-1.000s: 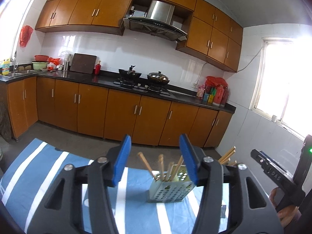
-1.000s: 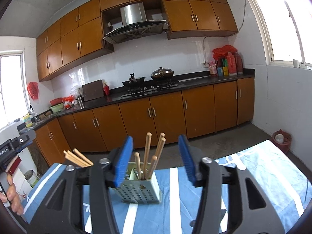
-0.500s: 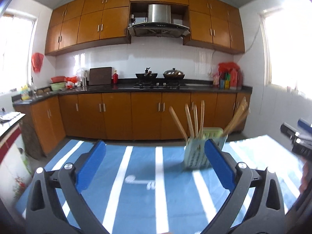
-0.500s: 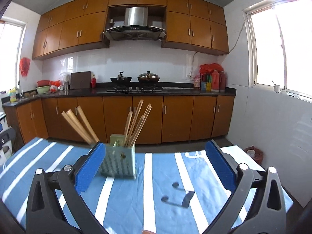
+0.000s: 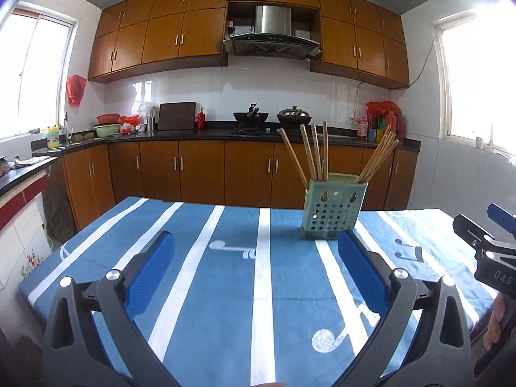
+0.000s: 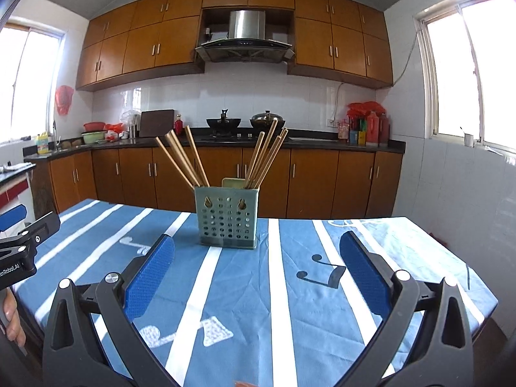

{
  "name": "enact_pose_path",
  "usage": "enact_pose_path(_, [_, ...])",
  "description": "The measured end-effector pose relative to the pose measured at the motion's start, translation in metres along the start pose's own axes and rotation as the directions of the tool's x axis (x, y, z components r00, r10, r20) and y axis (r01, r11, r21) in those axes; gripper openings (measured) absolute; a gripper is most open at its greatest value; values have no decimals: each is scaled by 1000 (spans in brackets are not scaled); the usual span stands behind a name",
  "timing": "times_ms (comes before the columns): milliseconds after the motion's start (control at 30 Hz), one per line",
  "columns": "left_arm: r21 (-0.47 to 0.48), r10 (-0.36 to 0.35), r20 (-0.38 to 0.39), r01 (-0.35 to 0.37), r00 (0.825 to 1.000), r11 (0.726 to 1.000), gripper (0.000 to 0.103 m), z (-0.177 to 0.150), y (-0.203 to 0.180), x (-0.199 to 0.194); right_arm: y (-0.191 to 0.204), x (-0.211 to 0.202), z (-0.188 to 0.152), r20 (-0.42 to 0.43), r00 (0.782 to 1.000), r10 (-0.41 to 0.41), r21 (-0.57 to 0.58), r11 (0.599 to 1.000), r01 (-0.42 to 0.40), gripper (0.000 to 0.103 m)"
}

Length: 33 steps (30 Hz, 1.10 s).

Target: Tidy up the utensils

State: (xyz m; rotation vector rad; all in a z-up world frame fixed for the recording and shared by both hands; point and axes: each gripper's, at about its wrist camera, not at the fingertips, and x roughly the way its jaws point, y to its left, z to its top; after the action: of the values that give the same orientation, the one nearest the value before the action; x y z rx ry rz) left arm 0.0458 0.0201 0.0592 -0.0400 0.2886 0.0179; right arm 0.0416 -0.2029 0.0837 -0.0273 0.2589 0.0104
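the left hand-held gripper (image 5: 256, 266) hovers over the near part of the counter (image 5: 225, 290), which is covered in a blue cloth with white stripes. its blue pads (image 5: 151, 271) stand spread wide with nothing between them. the right hand-held gripper (image 6: 256, 266) likewise hovers over the near part of the counter, jaws spread wide, nothing pinched.

a pale green perforated utensil holder (image 6: 227, 221) stands upright on the counter toward its far edge, ahead of both grippers and touching neither. wooden chopsticks (image 6: 183, 161) stand in it in two bunches: one leans toward the left end of the counter, the other (image 6: 264, 158) leans toward the right end. in the left wrist view the holder (image 5: 333, 209) sits right of centre, just beyond the right pad's tip.

each gripper shows at the side of the other's view, with part of a hand (image 6: 11, 319) on its grip.

behind the counter, wooden cabinets (image 6: 306, 180) line the far wall, with two pans (image 6: 245, 122) on the stove.
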Motion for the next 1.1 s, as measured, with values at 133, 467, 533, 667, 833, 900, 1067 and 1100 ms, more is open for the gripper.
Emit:
enact_pose_path(133, [-13,16,1,-16,1000,1000,99,-9,1,-4,-4,-3,-11,-25,1000,12,30,999,-12,101])
enact_pose_path(467, [29,19,4,-19,1000,999,99,-28,-3,-16,-4,-14,-34,-58,998,21,42,999,-19,101])
enact_pose_path(533, [30,18,-2,-18,1000,999,99,-29,-5,-15,-4,-16,-36,-59,998,22,41,999,-19,101])
enact_pose_path(667, [29,18,-13,-17,1000,999,99,-33,-7,-15,-4,-19,-36,-53,998,19,35,999,-17,101])
enact_pose_path(833, [24,18,-22,-17,1000,1000,99,-36,-6,-15,-4,-19,-38,-56,998,21,39,999,-19,101])
enact_pose_path(900, [24,18,-26,-18,999,1000,99,-37,-6,-15,-3,-18,-38,-59,998,23,37,999,-21,101])
enact_pose_path(1067, [23,14,-34,-13,999,1000,99,-38,-7,-13,-3,-17,-40,-67,998,22,34,999,-20,101])
enact_pose_path(1100, [23,13,-35,-12,999,1000,99,-38,-8,-13,-3,-16,-41,-70,997,22,35,999,-20,101])
